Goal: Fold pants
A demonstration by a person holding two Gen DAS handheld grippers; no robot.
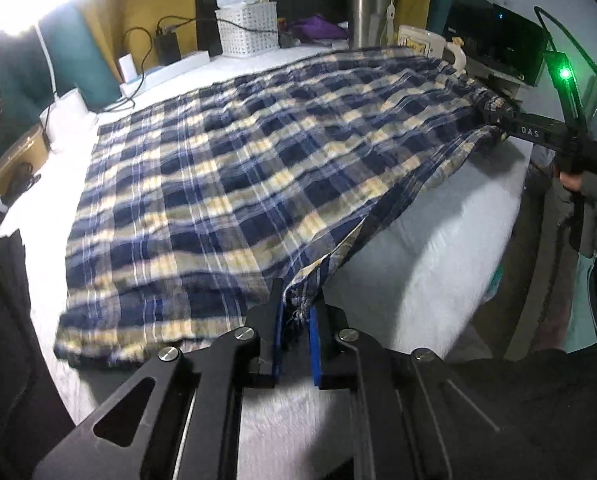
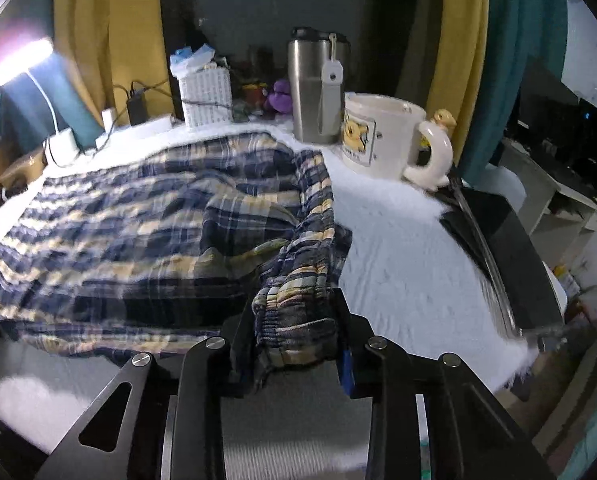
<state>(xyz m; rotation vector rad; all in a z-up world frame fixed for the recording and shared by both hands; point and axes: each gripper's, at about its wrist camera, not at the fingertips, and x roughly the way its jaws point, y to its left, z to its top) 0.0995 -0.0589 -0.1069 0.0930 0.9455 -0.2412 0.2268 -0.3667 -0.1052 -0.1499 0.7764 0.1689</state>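
**Plaid pants, both near corners gripped**

On the white-covered bed (image 1: 438, 248) lie the plaid pants (image 1: 226, 168), spread flat with the near edge lifted. Fabric looks thin, soft and light, likely to sag and crease; best held at hem and waistband. Left claw (image 1: 296, 320): nearly closed, pinching the frayed hem corner. Right claw (image 2: 294, 340): clamped on the bunched elastic waistband. Beyond: steel tumbler (image 2: 316, 88), mug (image 2: 382, 136), white basket (image 1: 246, 26).

bright white desk lamp (image 2: 20, 60) far left | yellow curtain (image 2: 110, 28) right of lamp | teal curtain (image 2: 526, 60) far right of lamp
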